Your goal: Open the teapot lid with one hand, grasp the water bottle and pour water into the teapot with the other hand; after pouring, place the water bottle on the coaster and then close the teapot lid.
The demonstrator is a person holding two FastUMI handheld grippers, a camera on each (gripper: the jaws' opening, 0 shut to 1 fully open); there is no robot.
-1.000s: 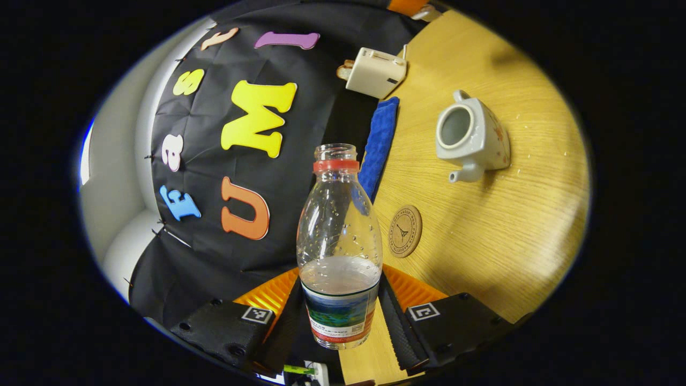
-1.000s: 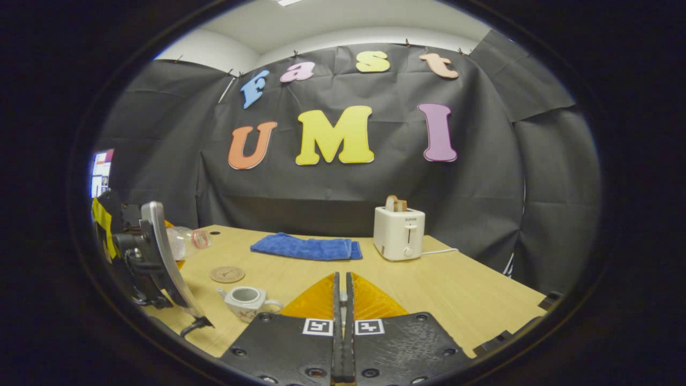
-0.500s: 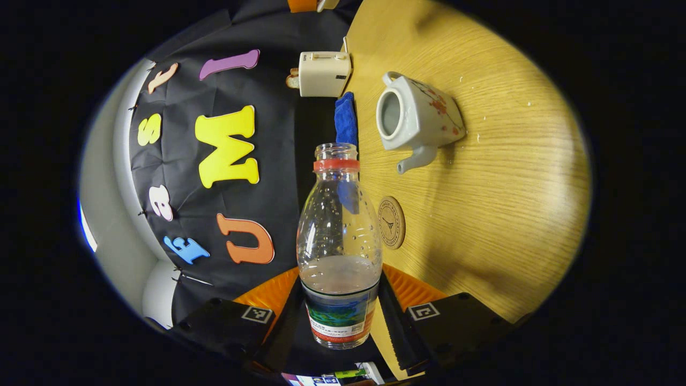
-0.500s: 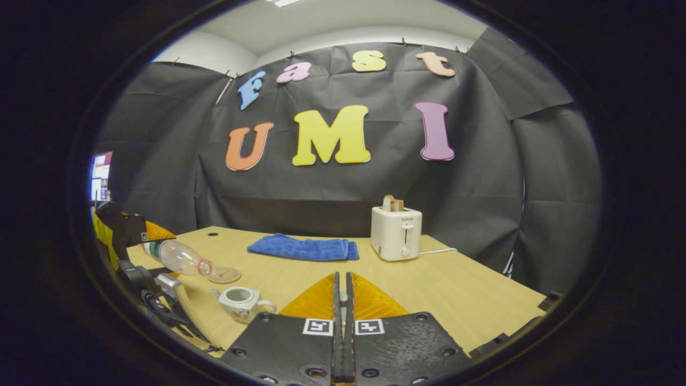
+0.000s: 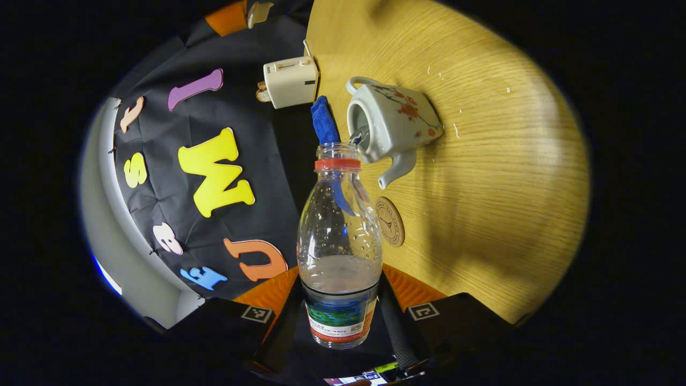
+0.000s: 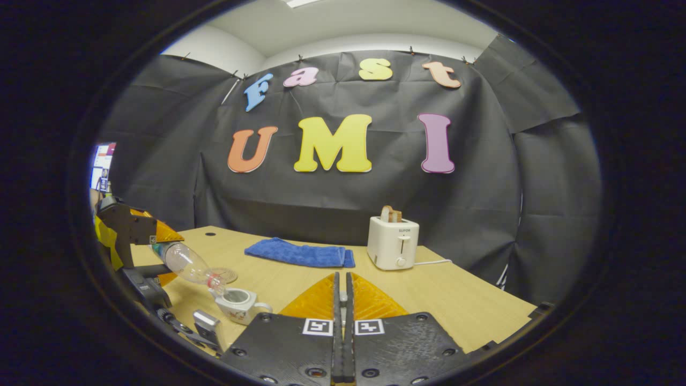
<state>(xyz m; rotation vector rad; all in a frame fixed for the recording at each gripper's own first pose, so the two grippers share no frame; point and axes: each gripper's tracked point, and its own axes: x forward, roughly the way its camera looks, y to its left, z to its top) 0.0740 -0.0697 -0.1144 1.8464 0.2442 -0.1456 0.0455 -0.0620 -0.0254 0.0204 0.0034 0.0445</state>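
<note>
- Since 1 s ago, bottle [image 5: 339,236] has tipped further; its open mouth now sits right at pot [image 5: 389,124] opening, w/ water running from mouth into pot. Earlier the mouth was well apart from pot.
- Left gripper [image 5: 340,316]: fingers narrow, clamped on bottle's lower body at the label, one each side.
- Bottle: clear plastic, red neck ring, no cap, approx. a third full; droplets inside upper walls.
- Pot: white, red floral print, lid off, opening bare. Stands on wood table [image 5: 482,187]; spout points toward coaster [image 5: 390,221].
- Coaster: round, tan, flat on table just beside pot's spout, nothing on it.
- Right gripper view: bottle [image 6: 188,263] slants down, neck over pot [image 6: 239,304] rim; left gripper [image 6: 140,240] holds its base, up and away from pot.
- Coaster [image 6: 227,275] lies just behind pot in that view, partly hidden by bottle neck.
- Right gripper [image 6: 341,321]: fingers pressed together; something small and pale shows between them, prob. the lid, but cannot tell. It hangs beside pot, on the handle side, above table.
- Blue towel [image 6: 298,254] lies behind pot, near booth wall; white toaster [image 6: 392,243] w/ bread in slot stands beside towel, farther from pot.
- Few water drops on table beyond pot in left gripper view.
</note>
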